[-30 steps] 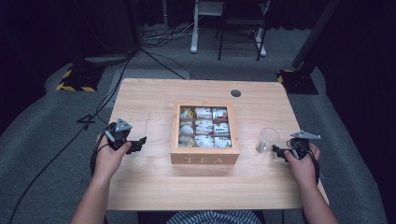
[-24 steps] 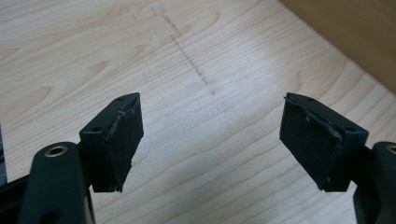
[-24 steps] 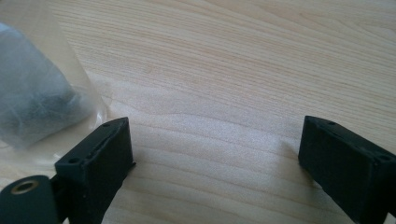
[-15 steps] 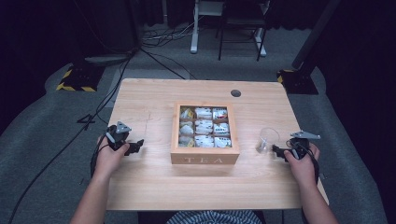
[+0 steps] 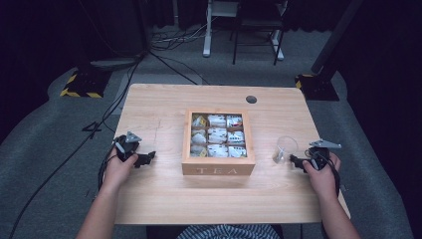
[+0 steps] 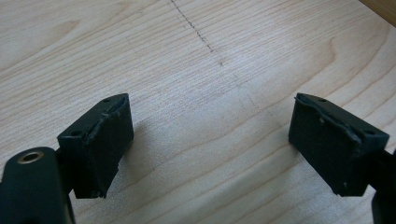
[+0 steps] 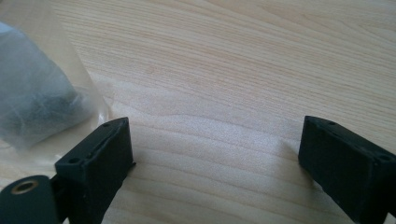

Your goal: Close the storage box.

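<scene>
wooden counter (image 5: pixel 164 109), pale grain, bare at both near corners. open wooden tea box (image 5: pixel 218 164) at the middle, "tea" lettered on its front wall, nine compartments packed with tea bags (image 5: pixel 217 135). clear plastic cup (image 5: pixel 285 149) just right of the box, near the counter's right edge, lying close beside the right tongs (image 5: pixel 295 160); in the right gripper view seen as a cloudy clear shape (image 7: pixel 37 88) at upper left, something dark inside, just off the left jaw. right tongs spread wide, bare wood between, gripping nothing. left tongs (image 5: pixel 146 158) well left of the box, likewise wide apart (image 6: pixel 210 154) over bare wood, empty.
</scene>
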Tool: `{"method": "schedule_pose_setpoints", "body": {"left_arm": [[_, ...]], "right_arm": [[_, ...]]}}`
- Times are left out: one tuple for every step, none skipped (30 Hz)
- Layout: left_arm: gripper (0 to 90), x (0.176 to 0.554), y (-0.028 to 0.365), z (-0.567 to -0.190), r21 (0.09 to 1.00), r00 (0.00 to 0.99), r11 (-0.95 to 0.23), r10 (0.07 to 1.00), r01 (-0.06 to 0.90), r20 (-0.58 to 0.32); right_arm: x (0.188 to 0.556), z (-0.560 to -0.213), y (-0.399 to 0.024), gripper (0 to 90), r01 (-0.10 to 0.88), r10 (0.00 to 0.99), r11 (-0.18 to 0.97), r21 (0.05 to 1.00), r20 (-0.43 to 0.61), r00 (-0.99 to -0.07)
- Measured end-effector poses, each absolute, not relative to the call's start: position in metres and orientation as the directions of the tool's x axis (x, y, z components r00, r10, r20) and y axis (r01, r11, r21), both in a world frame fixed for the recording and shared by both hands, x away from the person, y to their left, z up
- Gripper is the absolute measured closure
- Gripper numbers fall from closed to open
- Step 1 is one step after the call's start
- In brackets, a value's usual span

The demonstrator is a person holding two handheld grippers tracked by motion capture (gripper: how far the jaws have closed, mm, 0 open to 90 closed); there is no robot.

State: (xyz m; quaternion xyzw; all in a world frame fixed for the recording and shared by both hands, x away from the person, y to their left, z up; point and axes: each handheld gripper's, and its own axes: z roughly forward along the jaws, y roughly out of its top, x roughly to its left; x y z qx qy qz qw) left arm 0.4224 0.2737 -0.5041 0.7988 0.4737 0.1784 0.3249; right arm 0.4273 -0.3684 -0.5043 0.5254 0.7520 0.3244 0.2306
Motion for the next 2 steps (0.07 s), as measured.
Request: {"method": "schedule_pose_setpoints", "body": {"left_arm": [[14.3,0.4224,0.2737,-0.504,0.688,0.488,-0.34,0.873,0.641,-0.022],[14.3,0.4224,0.2737,-0.5041,0.688,0.487,-0.34,0.873,0.641,-0.023]], "right_arm": [[0.4273,-0.5043,-0.3683,10.1,0.641,0.94,0.237,0.73,-0.005,-0.342],[0.4272,-0.5043,-0.3682,10.1,0.641,0.939,0.238,0.73,-0.005,-0.343]]}}
